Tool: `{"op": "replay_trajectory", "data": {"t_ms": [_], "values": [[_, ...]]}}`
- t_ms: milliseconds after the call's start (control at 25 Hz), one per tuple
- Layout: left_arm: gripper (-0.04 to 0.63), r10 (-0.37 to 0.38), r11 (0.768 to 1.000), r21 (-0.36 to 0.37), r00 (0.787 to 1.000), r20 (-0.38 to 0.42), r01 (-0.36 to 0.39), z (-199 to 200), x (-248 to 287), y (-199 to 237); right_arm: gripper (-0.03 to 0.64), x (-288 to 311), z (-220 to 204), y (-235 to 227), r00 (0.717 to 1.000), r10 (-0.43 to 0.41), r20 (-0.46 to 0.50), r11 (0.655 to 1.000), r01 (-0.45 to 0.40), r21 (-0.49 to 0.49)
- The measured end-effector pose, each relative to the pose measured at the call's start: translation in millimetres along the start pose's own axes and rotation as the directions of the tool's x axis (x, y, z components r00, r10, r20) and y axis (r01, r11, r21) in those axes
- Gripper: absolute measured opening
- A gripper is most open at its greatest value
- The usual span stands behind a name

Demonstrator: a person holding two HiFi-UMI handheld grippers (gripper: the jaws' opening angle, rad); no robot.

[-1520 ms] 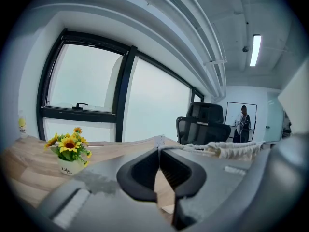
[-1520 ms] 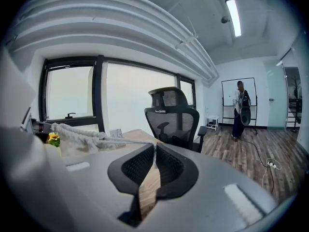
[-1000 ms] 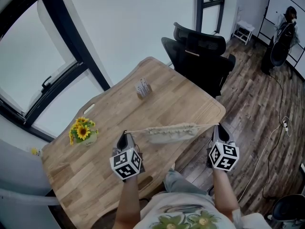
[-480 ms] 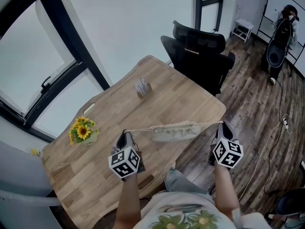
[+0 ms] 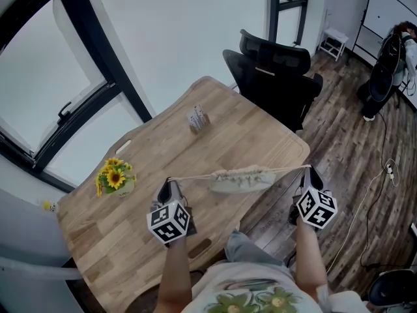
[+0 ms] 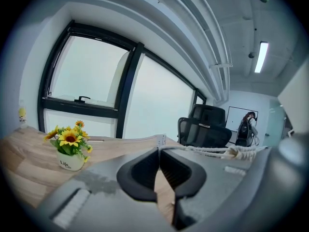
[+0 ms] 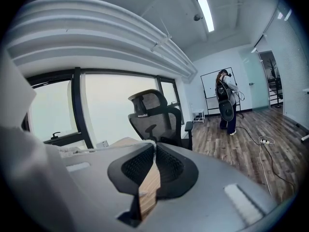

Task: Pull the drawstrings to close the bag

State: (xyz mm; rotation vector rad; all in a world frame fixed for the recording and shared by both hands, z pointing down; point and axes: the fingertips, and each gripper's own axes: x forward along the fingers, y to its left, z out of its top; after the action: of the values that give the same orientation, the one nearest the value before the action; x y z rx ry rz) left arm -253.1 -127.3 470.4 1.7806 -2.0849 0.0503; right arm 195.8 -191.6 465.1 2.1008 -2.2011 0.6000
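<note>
A cream cloth bag hangs gathered on its drawstring above the wooden table's front edge. The drawstring runs taut from each side of the bag to a gripper. My left gripper is shut on the left end of the cord; in the left gripper view the cord leads right from the closed tips to the bunched bag. My right gripper, out past the table's right edge, is shut on the other end; the cord leaves its tips toward the left.
A small pot of sunflowers stands at the table's left, and a small white stand sits further back. A black office chair is behind the table. A person stands far off at the right; a cable lies on the floor.
My right gripper has moved a little to the right, away from the table, and the bag has slid right with the cord. The left gripper has stayed in place.
</note>
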Motion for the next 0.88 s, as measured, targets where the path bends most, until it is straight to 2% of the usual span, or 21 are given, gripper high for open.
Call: {"op": "replay_trajectory", "data": {"t_ms": [120, 440, 600, 720, 880], "values": [[0.012, 0.002, 1.000, -0.005, 1.000, 0.000, -0.002, 0.1, -2.4, 2.7, 0.020, -1.2, 0.3, -1.6, 1.000, -0.002, 0.000, 1.000, 0.002, 0.000], [0.014, -0.003, 0.996, -0.088, 1.000, -0.008, 0.002, -4.3, -6.3, 11.9, 0.020, -2.7, 10.6, -14.0, 1.000, -0.011, 0.026, 1.000, 0.011, 0.004], [0.014, 0.001, 0.996, -0.087, 1.000, 0.001, 0.000, -0.1, -7.6, 15.3, 0.020, -1.8, 14.2, -20.5, 0.999, -0.012, 0.040, 1.000, 0.012, 0.020], [0.012, 0.001, 0.998, -0.058, 1.000, 0.011, 0.000, 6.6, -6.2, 18.9, 0.020, 1.2, 12.4, -16.2, 1.000, 0.008, 0.029, 1.000, -0.008, 0.016], [0.014, -0.034, 0.996, 0.078, 0.998, 0.056, 0.030, 25.2, -8.8, 12.2, 0.023, 1.6, 7.5, -7.2, 0.998, 0.068, 0.000, 0.997, -0.068, -0.019]]}}
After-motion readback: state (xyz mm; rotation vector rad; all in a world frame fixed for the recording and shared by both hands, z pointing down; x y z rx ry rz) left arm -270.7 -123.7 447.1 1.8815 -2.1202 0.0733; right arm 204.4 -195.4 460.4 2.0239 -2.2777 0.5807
